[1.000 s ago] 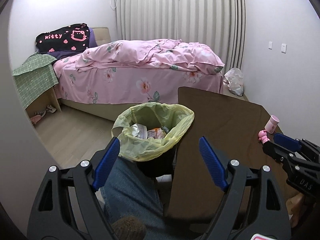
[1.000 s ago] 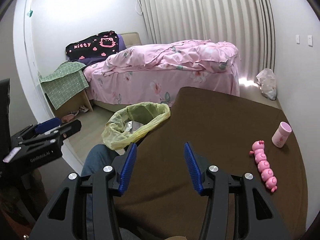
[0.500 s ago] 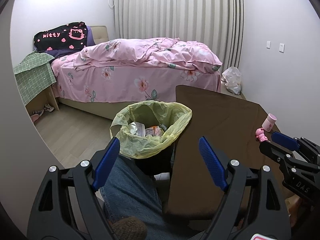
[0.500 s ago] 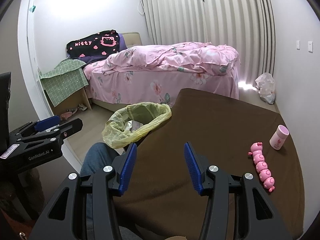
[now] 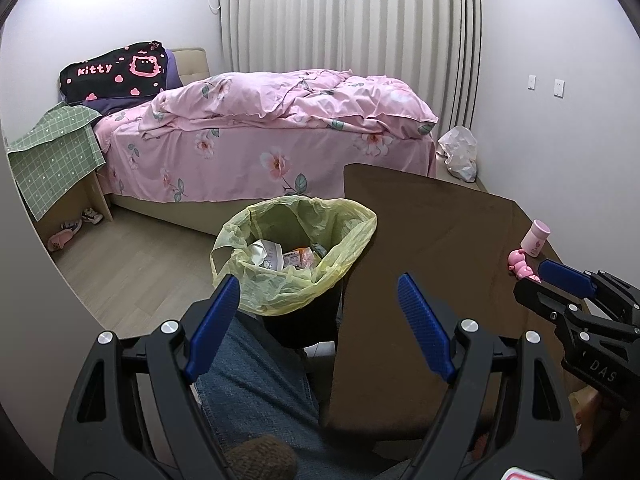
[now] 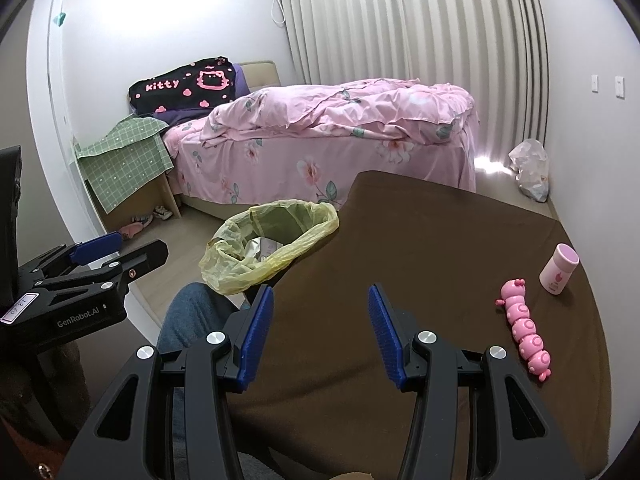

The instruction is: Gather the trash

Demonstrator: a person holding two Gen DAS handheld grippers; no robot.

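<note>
Little has shifted since the earlier frame. Left gripper point(image 5: 316, 308) hangs over the lined trash bin point(image 5: 294, 254) beside the bench point(image 5: 432, 240), fingers spread wide and empty, likely because wrappers already lie inside; right gripper point(image 6: 320, 330) hovers over bare bench, fingers part-open, holding nothing.

Soft, even indoor light; sharp focus; strong fisheye bending, dark vignetted corners.

left gripper point(image 5: 318, 300) jaws apart, right gripper point(image 6: 320, 312) too
</note>
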